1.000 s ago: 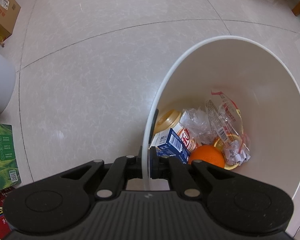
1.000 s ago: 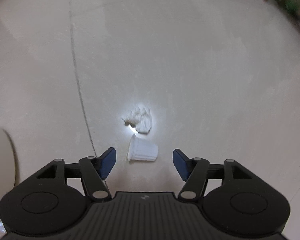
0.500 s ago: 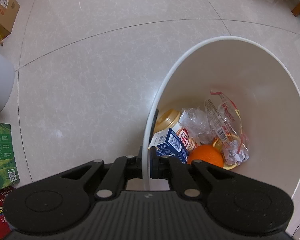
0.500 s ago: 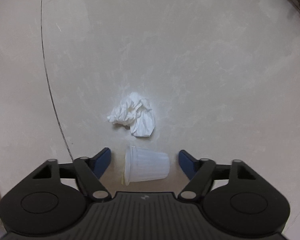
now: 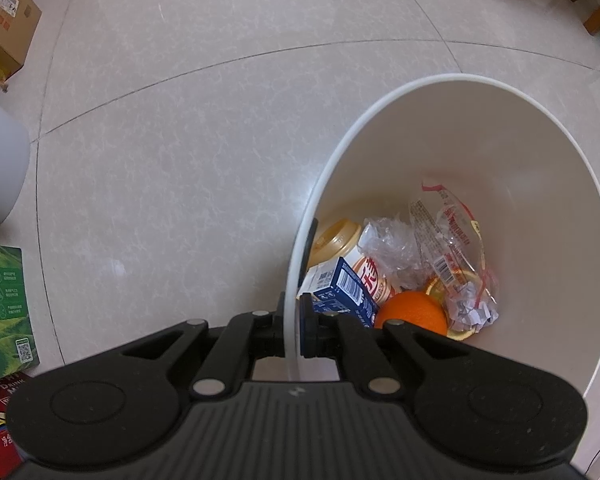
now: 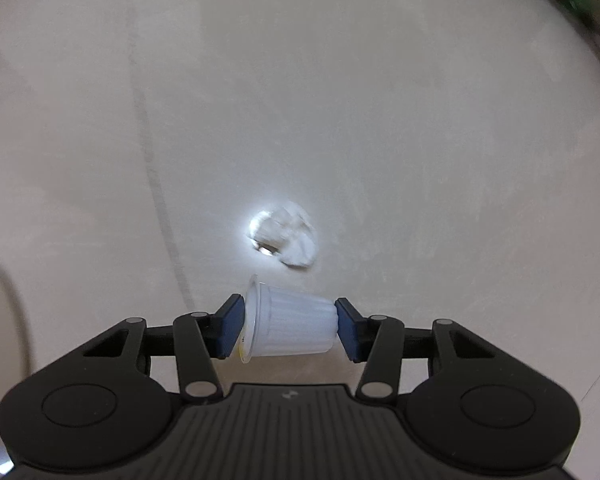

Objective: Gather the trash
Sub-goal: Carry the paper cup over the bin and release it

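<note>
The bin (image 5: pixel 540 184) already has trash in it, and the left gripper (image 5: pixel 293 330) pinches its rim. The right gripper (image 6: pixel 290 326) squeezes a cup (image 6: pixel 290 326). A tissue (image 6: pixel 284 238) is still on the floor.

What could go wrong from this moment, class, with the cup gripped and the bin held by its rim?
1. The right gripper pinches the small white cup end to end, rim against one pad and base against the other; such a thin cup might buckle or pop out.
2. The left gripper clamps only the bin by its thin rim; the loaded bin could tilt or slip.
3. The crumpled tissue remains on the floor and might be missed.
</note>
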A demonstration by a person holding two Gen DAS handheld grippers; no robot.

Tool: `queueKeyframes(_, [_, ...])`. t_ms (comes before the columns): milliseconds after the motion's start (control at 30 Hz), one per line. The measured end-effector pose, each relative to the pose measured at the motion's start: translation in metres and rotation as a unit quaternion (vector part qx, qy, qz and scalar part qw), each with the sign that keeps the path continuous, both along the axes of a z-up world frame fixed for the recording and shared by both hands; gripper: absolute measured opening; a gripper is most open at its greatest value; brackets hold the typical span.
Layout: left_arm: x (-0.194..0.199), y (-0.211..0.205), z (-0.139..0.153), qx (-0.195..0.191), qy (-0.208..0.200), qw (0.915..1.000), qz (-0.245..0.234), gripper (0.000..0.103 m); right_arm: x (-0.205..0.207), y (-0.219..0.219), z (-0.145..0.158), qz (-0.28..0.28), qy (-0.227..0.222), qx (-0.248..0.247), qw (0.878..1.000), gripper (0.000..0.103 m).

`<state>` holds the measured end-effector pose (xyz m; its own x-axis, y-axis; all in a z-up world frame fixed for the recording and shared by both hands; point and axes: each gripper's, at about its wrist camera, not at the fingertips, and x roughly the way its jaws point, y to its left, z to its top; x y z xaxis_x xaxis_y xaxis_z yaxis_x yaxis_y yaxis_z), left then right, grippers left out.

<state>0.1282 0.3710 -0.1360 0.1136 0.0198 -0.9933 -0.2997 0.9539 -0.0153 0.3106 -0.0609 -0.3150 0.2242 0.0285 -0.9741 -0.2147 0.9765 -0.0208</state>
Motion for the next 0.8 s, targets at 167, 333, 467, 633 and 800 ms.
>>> queueKeyframes(167, [0.0, -0.003, 0.001, 0.009, -0.001, 1.0, -0.001, 0.001, -0.019, 0.037, 0.095, 0.071, -0.039, 0.054, 0.995, 0.055])
queueKeyframes(333, [0.0, -0.004, 0.001, 0.015, -0.002, 0.9999, -0.004, 0.001, -0.05, 0.088, 0.179, 0.157, -0.073, 0.121, 0.977, 0.055])
queueKeyframes(467, [0.001, -0.005, 0.0, 0.016, -0.002, 0.9999, -0.004, 0.001, -0.076, 0.135, 0.212, 0.227, -0.084, 0.147, 0.959, 0.055])
queueKeyframes(633, [0.0, -0.005, 0.0, 0.018, -0.002, 0.9998, -0.004, 0.001, -0.094, 0.181, 0.234, 0.288, -0.078, 0.165, 0.94, 0.055])
queueKeyframes(800, [0.0, -0.006, 0.002, 0.018, -0.002, 0.9998, -0.004, 0.002, -0.124, 0.214, 0.234, 0.32, -0.059, 0.165, 0.931, 0.06])
